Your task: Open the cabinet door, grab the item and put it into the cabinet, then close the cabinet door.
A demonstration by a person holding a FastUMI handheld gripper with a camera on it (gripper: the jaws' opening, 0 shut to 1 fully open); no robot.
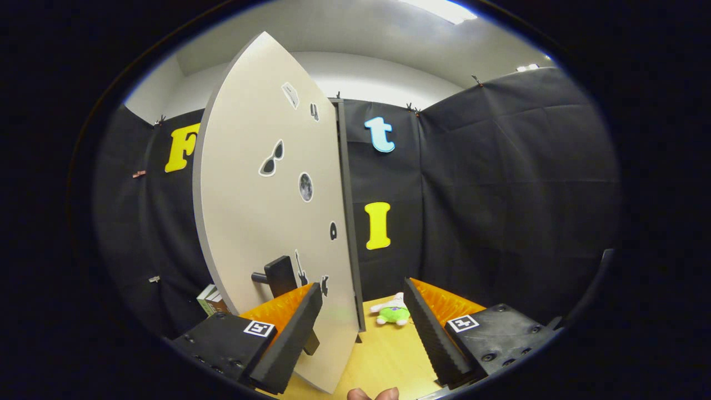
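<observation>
Tongs [364,328] stand wide and empty astride the cabinet door [261,211], swung open to clear access, while the plush toy [393,312] lies beyond on the bench [383,355], awaiting pickup.

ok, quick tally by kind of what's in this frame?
Cabinet door, swung open: 1
Door handle: 1
Stickers on the door: 7
Plush toy on the table: 1
Books: about 2
Hand-held gripper, open: 1
Total: about 13
</observation>
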